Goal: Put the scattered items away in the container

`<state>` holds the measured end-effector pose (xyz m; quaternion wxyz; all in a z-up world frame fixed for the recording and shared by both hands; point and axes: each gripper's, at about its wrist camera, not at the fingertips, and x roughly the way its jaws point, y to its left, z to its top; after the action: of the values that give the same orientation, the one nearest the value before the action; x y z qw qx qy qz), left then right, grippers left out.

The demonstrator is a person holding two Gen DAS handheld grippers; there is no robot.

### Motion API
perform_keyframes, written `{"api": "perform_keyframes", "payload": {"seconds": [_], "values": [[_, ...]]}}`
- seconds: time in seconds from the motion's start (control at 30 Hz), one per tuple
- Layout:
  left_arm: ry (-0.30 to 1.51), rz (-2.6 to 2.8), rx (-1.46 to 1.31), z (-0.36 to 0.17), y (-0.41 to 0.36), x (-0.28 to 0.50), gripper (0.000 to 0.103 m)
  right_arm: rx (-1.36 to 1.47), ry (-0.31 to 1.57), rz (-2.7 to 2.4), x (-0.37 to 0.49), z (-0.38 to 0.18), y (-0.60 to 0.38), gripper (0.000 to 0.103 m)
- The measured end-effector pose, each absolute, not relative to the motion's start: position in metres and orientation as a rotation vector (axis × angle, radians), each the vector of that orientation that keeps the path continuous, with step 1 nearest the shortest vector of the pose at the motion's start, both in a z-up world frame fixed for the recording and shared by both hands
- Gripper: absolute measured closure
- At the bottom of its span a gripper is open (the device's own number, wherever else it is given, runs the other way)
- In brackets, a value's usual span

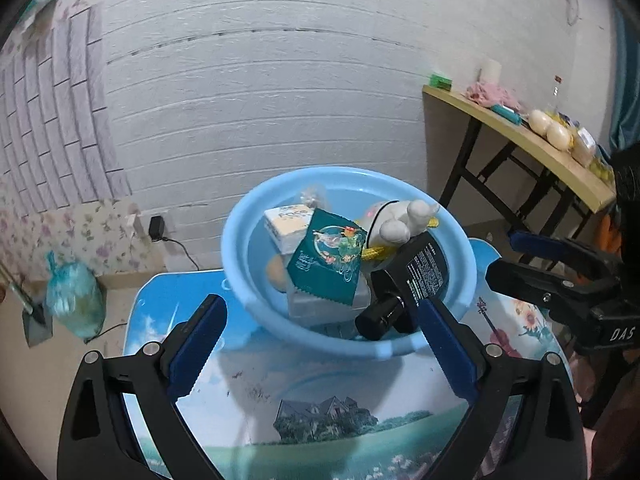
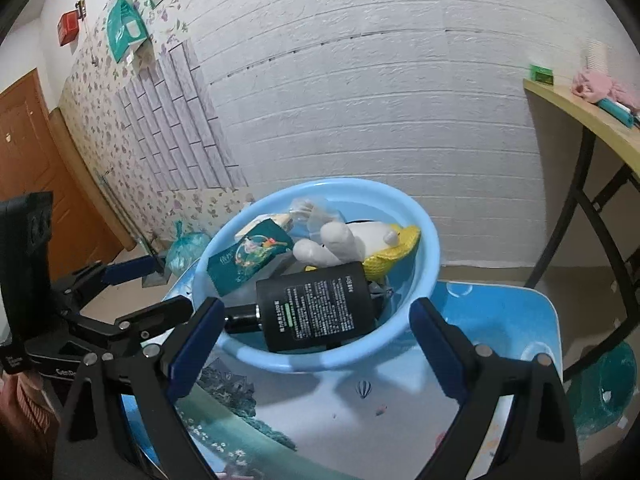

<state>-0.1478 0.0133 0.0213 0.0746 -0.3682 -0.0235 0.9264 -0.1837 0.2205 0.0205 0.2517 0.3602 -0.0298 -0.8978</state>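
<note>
Black bottle [image 2: 318, 306] lies in basin [image 2: 416, 320] (cap leftward).

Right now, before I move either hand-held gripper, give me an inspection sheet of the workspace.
Surface: printed table, no loose items seen on it.
Job's things: black bottle, teal packet, plush toy and box piled in blue basin.
Clutter: nothing seen.
Grippers: left hand-held gripper open, empty; right hand-held gripper open, empty.
Cables: wall plug with cord.
Surroundings: side table, tied bag on floor.
</note>
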Motion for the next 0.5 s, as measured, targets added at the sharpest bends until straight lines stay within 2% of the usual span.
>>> {"api": "perform_keyframes", "payload": {"seconds": [0.23,0.5], "values": [[-0.114,2.809,-1.142,0.039,0.008,-0.123,0.006,0.968,-0.051,-2.506,-0.157,0.037,0.213,0.008],[-0.067,2.869,-1.115,0.058,0.010,-0.089,0.006,0.933,-0.024,-2.546,-0.120,0.059,0.206,0.008]]}}
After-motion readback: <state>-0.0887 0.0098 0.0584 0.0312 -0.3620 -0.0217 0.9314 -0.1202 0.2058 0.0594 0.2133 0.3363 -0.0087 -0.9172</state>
